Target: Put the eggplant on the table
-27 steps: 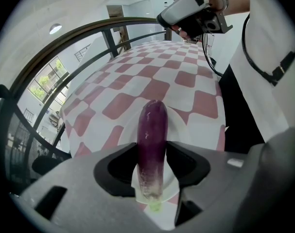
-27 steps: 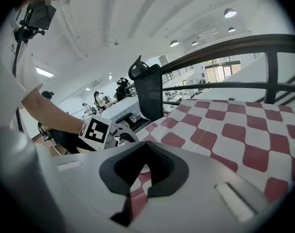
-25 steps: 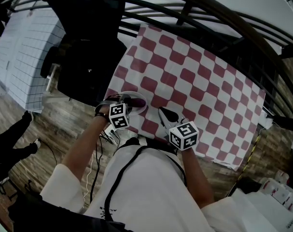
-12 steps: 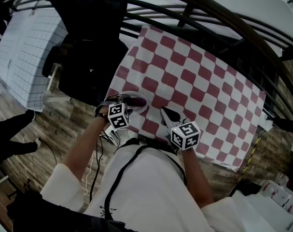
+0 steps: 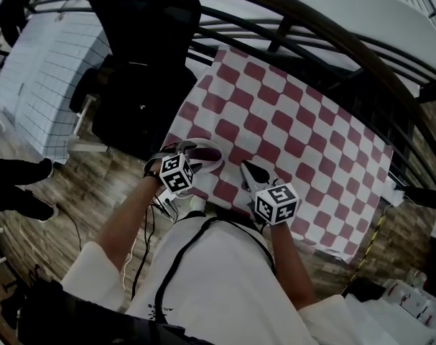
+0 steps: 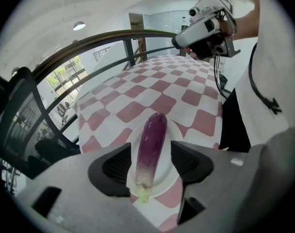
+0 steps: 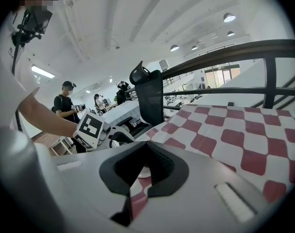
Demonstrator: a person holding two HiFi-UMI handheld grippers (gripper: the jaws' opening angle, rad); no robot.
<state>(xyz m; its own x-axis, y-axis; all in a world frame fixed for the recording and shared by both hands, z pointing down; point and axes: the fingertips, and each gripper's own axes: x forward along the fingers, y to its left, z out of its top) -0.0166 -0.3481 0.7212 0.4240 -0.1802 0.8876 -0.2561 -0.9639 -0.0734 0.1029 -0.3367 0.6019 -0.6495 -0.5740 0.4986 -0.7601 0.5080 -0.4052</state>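
Observation:
A purple eggplant [image 6: 151, 144] with a pale green stem end lies on a white plate [image 6: 172, 130] on the red-and-white checked table [image 5: 289, 121], at its near left corner. My left gripper [image 6: 152, 165] hangs just above it, pointing steeply down. Its jaws are closing slightly, with the eggplant between them, and both pads stand clear of it. In the head view the eggplant [image 5: 205, 152] and the plate [image 5: 219, 162] show just beyond the left gripper [image 5: 192, 157]. My right gripper [image 5: 246, 169] is shut on nothing, low over the table to the right of the plate.
A black office chair [image 5: 138, 70] stands off the table's left edge. A dark metal railing [image 5: 332, 34] curves along the far side. People stand at desks [image 7: 64, 106] in the background. The cloth's near edge [image 5: 311, 239] lies close to my body.
My left gripper has lifted slightly over the plate while the eggplant stays lying there. The right gripper has kept still. The head view has shifted a little.

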